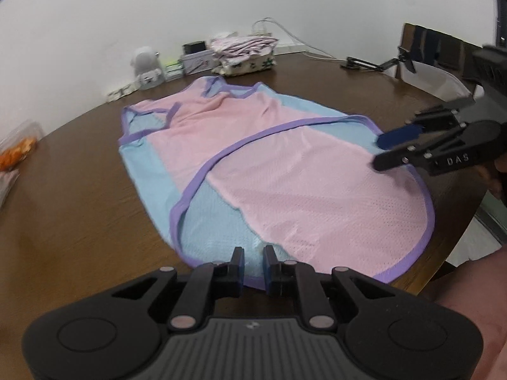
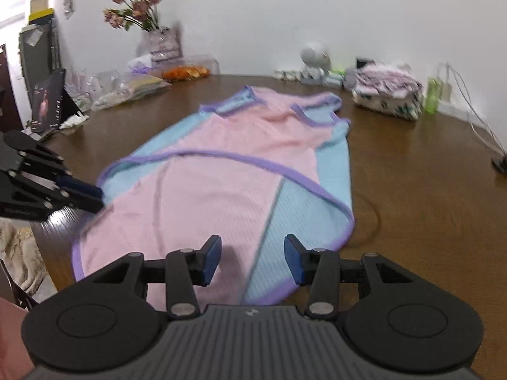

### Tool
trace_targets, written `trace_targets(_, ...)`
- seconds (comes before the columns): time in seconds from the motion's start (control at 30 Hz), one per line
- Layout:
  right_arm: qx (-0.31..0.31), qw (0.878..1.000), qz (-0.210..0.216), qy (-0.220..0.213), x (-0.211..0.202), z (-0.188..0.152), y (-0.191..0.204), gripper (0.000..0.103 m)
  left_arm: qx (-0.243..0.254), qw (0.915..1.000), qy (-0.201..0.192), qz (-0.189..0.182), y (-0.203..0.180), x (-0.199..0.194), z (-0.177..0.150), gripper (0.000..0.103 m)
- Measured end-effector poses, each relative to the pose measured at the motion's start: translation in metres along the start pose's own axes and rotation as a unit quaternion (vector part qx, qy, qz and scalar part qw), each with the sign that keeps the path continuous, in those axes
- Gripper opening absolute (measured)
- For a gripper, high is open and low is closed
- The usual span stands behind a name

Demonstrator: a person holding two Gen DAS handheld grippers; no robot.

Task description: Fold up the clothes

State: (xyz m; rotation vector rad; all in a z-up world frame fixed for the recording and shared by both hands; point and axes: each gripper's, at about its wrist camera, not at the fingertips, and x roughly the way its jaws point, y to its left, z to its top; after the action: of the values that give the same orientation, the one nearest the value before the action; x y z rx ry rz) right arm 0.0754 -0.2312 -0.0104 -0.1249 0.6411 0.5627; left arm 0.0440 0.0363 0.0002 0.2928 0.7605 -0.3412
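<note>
Both grippers at the near hem, garment flat on worktop, no fold begun.

We note the pink and blue garment (image 1: 253, 164) spread flat on the worktop (image 1: 79, 190), its long axis running straight away from both grippers, neck end far. Left gripper (image 1: 253, 261) hovers over the near hem, jaws nearly together with a narrow gap, nothing between them. Right gripper (image 2: 253, 258) sits above the same end, jaws apart, empty. We judge the hem lies just ahead of and below each gripper; neither of the 2 is clearly nearer.
</note>
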Motion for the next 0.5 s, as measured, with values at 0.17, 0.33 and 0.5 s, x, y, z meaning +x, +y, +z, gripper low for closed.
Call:
trace_targets(0.17,0.009,1.000,-0.017,-0.006,-0.010,-0.006,-0.003,0.045,-0.008,0.9999,-0.008,0.000,0.000,-0.009,-0.005,0.013)
trace_targets(0.33,0.026,0.998,0.008,-0.048,-0.029,-0.001,0.003,0.082,-0.090,0.9912,-0.097,-0.003,0.012,-0.040,-0.005,0.077)
trace_targets(0.5,0.014,0.998,0.007,-0.064,-0.044,0.007,0.021,0.103,-0.204,0.9656,-0.160,0.020,0.020,-0.064,-0.013,0.100)
